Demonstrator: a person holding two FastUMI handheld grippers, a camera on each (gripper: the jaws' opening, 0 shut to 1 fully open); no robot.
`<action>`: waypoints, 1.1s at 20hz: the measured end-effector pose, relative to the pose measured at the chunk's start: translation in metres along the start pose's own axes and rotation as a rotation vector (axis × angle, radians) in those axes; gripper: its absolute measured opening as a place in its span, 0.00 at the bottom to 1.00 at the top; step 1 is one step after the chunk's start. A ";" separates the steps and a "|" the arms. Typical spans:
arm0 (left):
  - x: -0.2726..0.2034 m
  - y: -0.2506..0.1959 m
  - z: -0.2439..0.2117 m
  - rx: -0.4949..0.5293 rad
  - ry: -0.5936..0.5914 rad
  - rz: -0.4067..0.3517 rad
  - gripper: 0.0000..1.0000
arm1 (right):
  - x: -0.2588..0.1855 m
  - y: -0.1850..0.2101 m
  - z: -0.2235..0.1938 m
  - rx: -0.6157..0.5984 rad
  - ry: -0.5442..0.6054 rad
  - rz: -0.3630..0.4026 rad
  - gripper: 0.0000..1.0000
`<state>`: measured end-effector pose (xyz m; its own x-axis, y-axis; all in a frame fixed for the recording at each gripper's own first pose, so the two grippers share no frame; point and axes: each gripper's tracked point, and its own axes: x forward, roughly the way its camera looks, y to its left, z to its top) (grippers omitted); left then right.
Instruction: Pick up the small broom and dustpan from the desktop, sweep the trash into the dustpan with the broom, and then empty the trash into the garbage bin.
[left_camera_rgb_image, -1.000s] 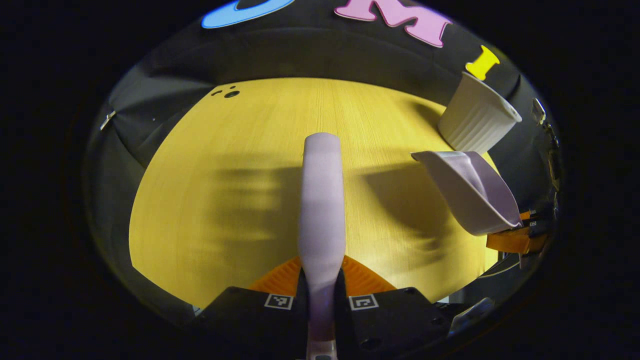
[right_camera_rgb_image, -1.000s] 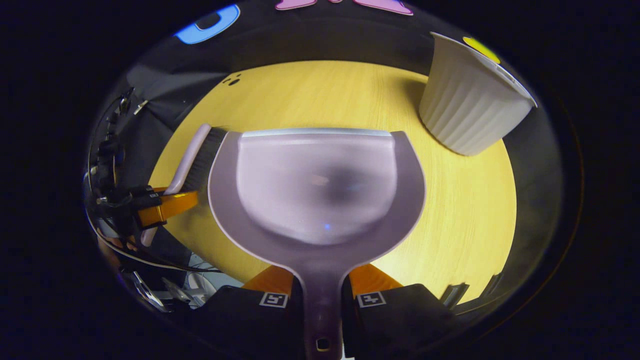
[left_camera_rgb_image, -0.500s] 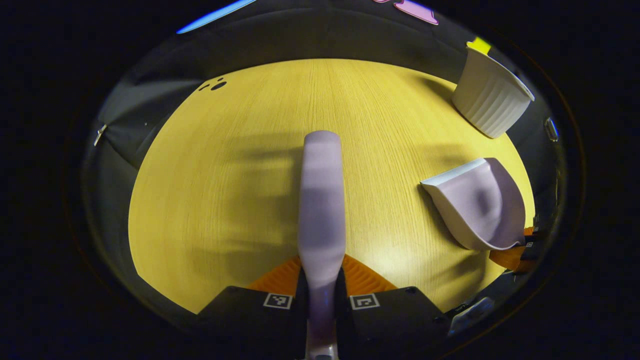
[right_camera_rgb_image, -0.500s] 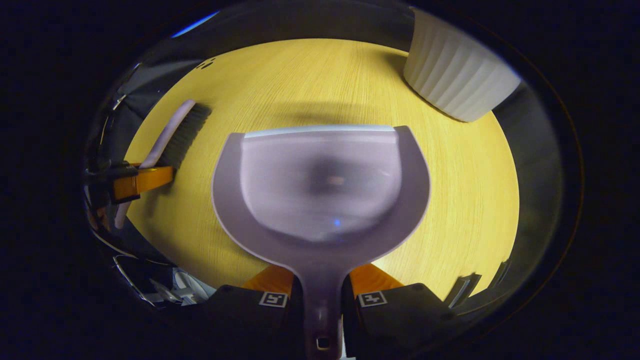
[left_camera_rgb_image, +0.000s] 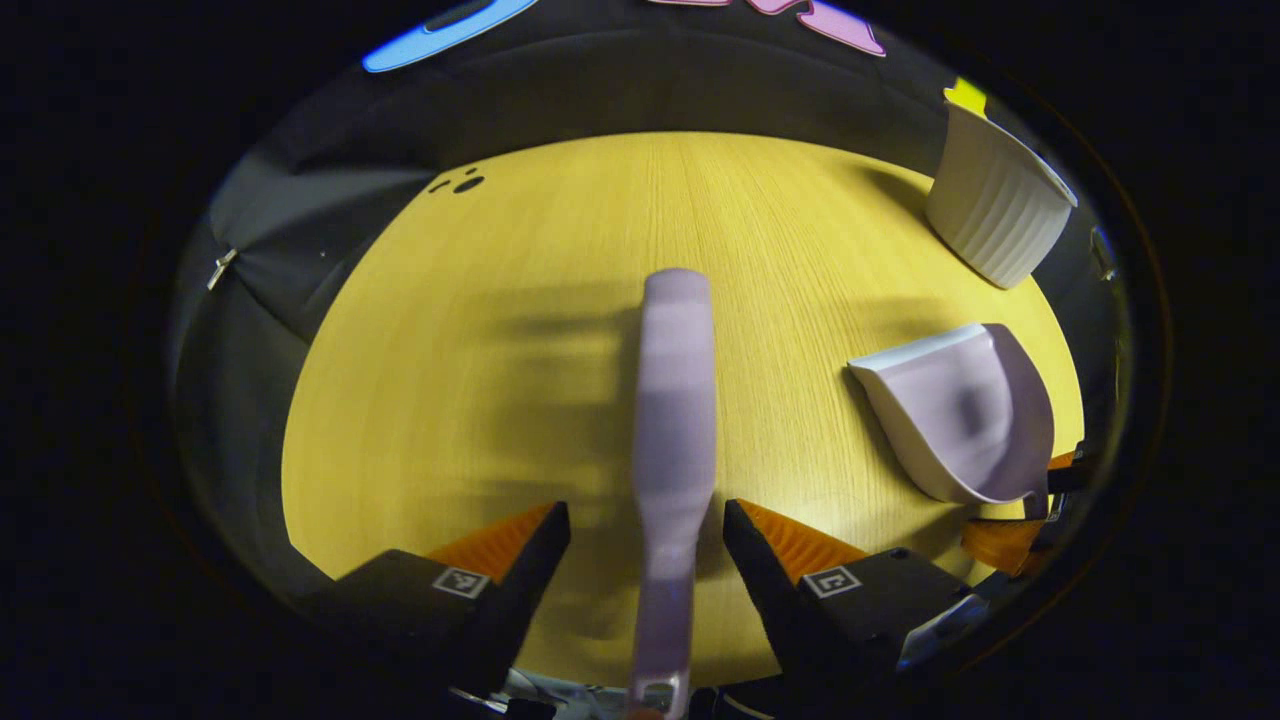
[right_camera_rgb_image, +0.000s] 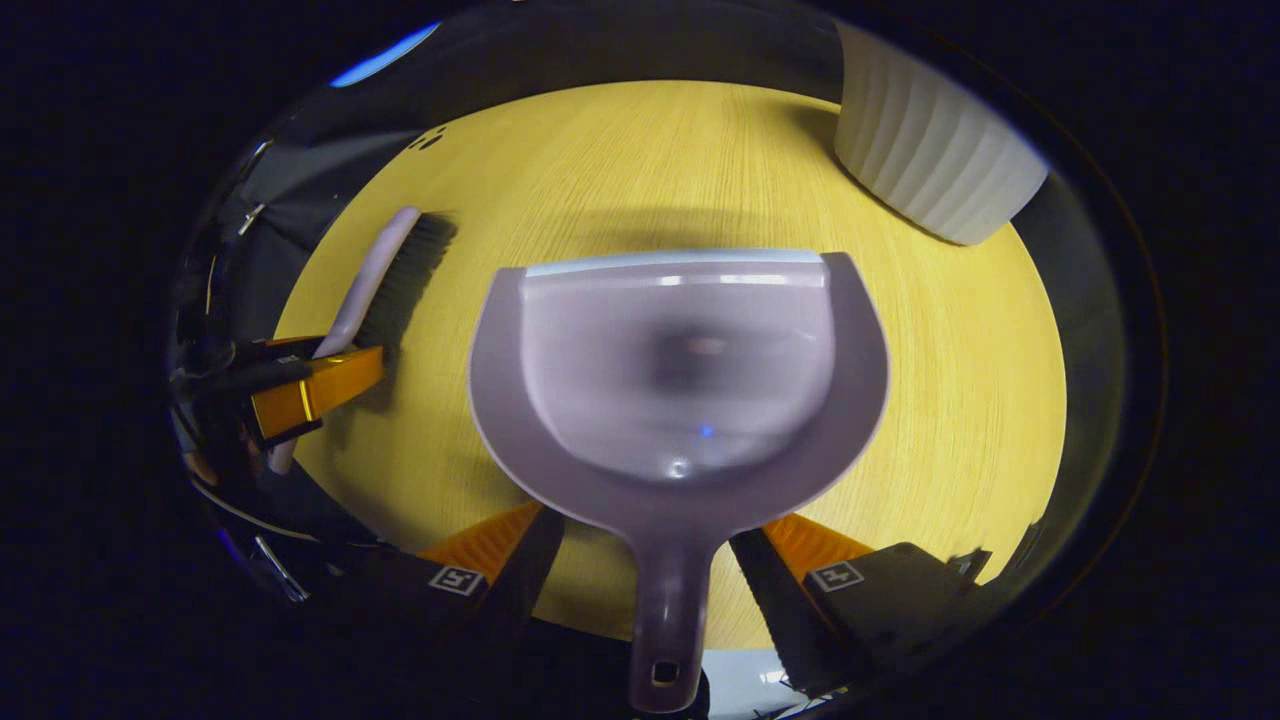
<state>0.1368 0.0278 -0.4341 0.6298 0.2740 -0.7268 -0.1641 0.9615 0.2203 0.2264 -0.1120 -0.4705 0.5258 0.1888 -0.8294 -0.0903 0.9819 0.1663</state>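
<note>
The lilac broom (left_camera_rgb_image: 672, 400) lies on the yellow wooden table (left_camera_rgb_image: 480, 330), its handle running back between the spread fingers of my left gripper (left_camera_rgb_image: 645, 525), which is open and not touching it. Off to the right rests the lilac dustpan (left_camera_rgb_image: 965, 410). In the right gripper view the dustpan (right_camera_rgb_image: 680, 380) sits flat with nothing visible in its pan. Its handle lies between the parted fingers of my open right gripper (right_camera_rgb_image: 650, 545). The broom (right_camera_rgb_image: 385, 275), bristles showing, lies at the left by the left gripper (right_camera_rgb_image: 300, 395).
A white ribbed garbage bin (left_camera_rgb_image: 1000, 215) stands at the table's far right corner, also seen close at the upper right as the bin (right_camera_rgb_image: 930, 165). Small dark holes (left_camera_rgb_image: 462, 184) mark the far left of the table. The table's near edge runs just under both grippers.
Both grippers have opened, letting go of the broom and the dustpan. Both tools came down to the table over the last second.
</note>
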 end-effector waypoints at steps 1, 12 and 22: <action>-0.012 -0.002 0.004 -0.007 -0.037 -0.014 0.97 | -0.006 0.000 0.003 0.005 -0.029 -0.003 1.00; -0.207 0.010 0.077 -0.040 -0.652 -0.069 1.00 | -0.165 0.015 0.093 -0.074 -0.596 -0.074 1.00; -0.322 0.015 0.049 -0.100 -0.895 -0.008 0.97 | -0.284 0.082 0.093 -0.173 -0.995 0.010 0.98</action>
<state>-0.0309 -0.0468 -0.1645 0.9801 0.1893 0.0600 -0.1957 0.9721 0.1296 0.1486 -0.0859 -0.1715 0.9839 0.1784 0.0062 -0.1785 0.9836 0.0260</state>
